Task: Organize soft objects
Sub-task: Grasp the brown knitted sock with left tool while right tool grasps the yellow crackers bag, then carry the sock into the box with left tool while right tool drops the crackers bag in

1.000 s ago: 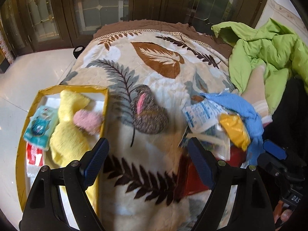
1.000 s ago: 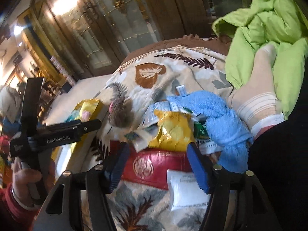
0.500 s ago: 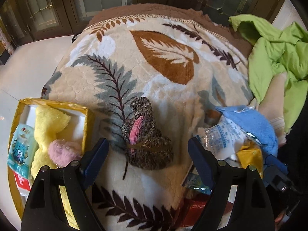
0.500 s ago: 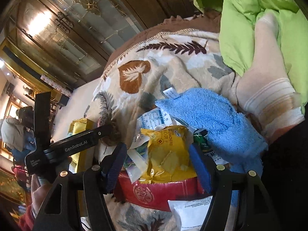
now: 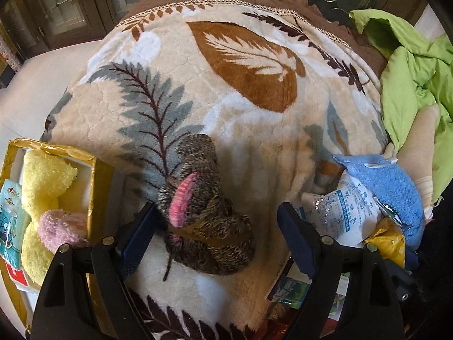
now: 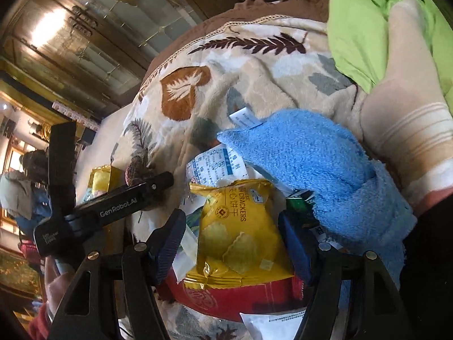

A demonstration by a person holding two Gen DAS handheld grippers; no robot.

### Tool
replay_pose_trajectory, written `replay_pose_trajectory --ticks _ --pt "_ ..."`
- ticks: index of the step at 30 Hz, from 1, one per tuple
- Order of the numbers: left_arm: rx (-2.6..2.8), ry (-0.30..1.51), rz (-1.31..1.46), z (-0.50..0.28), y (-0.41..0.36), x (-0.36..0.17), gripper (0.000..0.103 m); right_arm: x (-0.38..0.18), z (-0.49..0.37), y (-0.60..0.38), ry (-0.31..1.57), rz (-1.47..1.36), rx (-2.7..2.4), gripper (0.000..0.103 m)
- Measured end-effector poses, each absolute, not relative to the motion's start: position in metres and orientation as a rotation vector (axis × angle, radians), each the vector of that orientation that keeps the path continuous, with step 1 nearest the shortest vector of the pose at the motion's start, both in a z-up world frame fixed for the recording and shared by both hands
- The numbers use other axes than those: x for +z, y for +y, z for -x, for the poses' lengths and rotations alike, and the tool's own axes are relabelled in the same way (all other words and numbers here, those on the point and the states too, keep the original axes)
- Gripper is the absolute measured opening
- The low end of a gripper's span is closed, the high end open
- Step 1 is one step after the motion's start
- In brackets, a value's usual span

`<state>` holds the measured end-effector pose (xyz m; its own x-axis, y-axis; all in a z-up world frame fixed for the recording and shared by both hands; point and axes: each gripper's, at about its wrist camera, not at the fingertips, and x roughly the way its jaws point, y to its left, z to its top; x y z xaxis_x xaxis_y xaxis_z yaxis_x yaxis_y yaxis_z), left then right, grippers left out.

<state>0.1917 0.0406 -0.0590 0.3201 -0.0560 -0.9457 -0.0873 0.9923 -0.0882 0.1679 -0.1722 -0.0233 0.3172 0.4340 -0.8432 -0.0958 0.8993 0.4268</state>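
A brown knitted sock with a pink cuff (image 5: 203, 221) lies on the leaf-patterned blanket (image 5: 232, 90). My left gripper (image 5: 216, 243) is open, its fingers on either side of the sock's near end. To the left, a gold-rimmed box (image 5: 93, 170) holds a yellow fluffy sock (image 5: 42, 187) and a pink one (image 5: 59, 226). In the right wrist view my right gripper (image 6: 232, 240) is open around a yellow cracker packet (image 6: 237, 232) on a red pack (image 6: 226, 297). A blue fluffy sock (image 6: 311, 164) lies right of the packet. A cream striped sock (image 6: 407, 107) rests beyond.
A green quilt (image 5: 413, 79) is heaped at the right. White sachets (image 5: 342, 212) and other small packets crowd the pile beside the blue sock (image 5: 385, 187). The left gripper's body (image 6: 113, 209) and a hand (image 6: 56, 289) show at the left of the right wrist view. Dark glass doors (image 5: 70, 5) stand behind.
My left gripper has moved forward over the blanket, so the brown sock now lies between its fingers. My right gripper has closed in on the yellow cracker packet. Both stay open.
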Motion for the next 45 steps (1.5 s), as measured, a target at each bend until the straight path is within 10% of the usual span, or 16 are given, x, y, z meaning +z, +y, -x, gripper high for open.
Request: replay_pose_trajectory --ticks 1,21,25,45 --pt "0.018 1.250 0.125 -0.192 0.038 -0.060 0.086 -0.023 -0.166 -0.172 1.193 -0.317 0.351 0.052" --pt "0.005 1.211 0.017 -0.187 0.016 -0.045 0.085 -0.017 -0.146 -0.195 1.145 -0.436 0.359 0.049" --pt "0.035 1.245 0.026 -0.192 0.025 -0.053 0.053 -0.015 -0.146 -0.196 1.139 -0.443 0.361 0.049" --pt "-0.041 1.165 0.134 -0.149 0.054 -0.004 0.053 0.007 -0.129 -0.170 1.106 -0.428 0.423 0.049"
